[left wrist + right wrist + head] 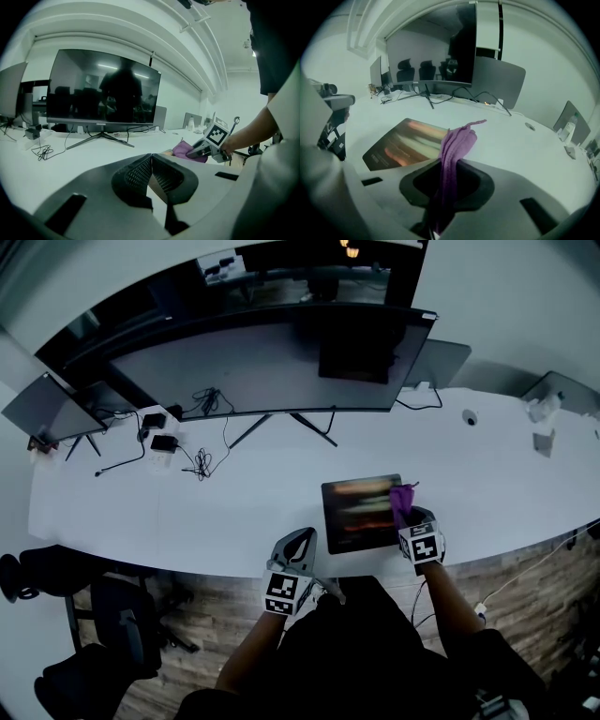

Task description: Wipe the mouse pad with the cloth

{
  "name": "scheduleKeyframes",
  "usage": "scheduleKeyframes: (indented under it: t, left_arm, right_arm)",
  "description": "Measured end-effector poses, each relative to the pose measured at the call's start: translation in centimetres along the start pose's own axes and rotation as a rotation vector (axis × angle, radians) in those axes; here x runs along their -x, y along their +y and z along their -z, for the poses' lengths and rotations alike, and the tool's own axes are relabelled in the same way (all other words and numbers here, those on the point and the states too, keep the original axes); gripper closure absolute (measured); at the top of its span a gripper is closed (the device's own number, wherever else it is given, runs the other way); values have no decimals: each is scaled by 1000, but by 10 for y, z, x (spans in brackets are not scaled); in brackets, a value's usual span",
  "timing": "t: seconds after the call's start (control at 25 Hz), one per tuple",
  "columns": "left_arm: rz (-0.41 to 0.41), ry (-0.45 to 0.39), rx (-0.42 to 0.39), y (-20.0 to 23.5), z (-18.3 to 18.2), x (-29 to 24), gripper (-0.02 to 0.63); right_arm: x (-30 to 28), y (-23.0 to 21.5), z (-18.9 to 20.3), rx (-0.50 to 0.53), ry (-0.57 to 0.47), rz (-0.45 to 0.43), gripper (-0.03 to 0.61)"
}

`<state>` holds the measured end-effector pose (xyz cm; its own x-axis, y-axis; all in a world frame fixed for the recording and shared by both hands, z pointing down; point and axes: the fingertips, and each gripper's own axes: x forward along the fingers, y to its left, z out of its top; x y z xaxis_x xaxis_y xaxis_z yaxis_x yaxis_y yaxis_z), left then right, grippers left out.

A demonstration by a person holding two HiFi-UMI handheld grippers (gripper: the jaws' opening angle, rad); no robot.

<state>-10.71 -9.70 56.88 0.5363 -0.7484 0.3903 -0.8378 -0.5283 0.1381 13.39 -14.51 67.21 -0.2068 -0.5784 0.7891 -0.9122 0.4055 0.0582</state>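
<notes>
A dark mouse pad (361, 512) with orange streaks lies on the white desk near its front edge; it also shows in the right gripper view (405, 144). My right gripper (409, 509) is shut on a purple cloth (404, 499), held at the pad's right edge. The cloth (453, 154) stands pinched between the jaws. My left gripper (298, 547) sits left of the pad at the desk's front edge, jaws together with nothing between them (151, 171). From the left gripper view the cloth (185, 150) and the right gripper (202, 147) show to the right.
A wide monitor (272, 362) on a stand spans the back of the desk (187, 512). Cables and adapters (164, 442) lie at the back left. A second screen (47, 409) stands far left, small items (544, 423) far right. An office chair (103, 615) stands lower left.
</notes>
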Motion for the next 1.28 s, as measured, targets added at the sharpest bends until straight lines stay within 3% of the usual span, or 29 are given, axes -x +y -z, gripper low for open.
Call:
scheduleKeyframes:
  t: [0.32,0.8,1.0,1.28]
  left_arm:
    - [33,-32,-17,-5,-20,-8,592]
    - [5,-122,7,12,-67,0,592]
    - [-15,-154,8,16,-82,6,592]
    - [-18,-173,-3,12,-90,11,592]
  right_arm:
    - [42,22,-64,35,-252,-38,505]
    - [142,33,-170,67,-726,29,506]
    - [163,42,-182,78,-796,31,506]
    - [172,52,-179,94,-767,28,511]
